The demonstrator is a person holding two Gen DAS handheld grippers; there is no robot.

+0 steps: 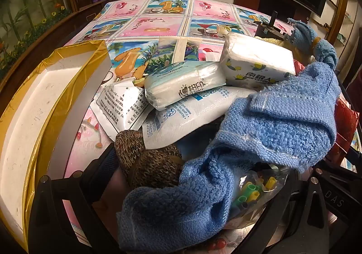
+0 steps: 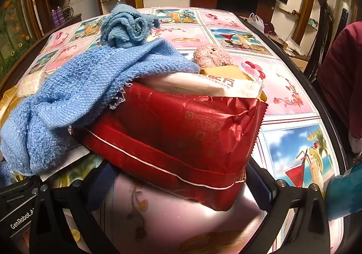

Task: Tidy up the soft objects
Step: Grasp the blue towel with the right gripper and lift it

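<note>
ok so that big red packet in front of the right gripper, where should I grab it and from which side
Grip the red packet across its near lower edge, coming straight in from the front. That end juts toward the right gripper, whose fingers are spread on either side of it, and it looks bare there. Avoid the top left, since the blue towel drapes over that corner and a white packet lies on top.

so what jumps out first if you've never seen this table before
A big blue towel sprawls over the pile in the middle, its end drooping between the left gripper fingers. Beside it a shiny red packet sits right in front of the open right gripper. A gold-edged white box waits on the left.
</note>
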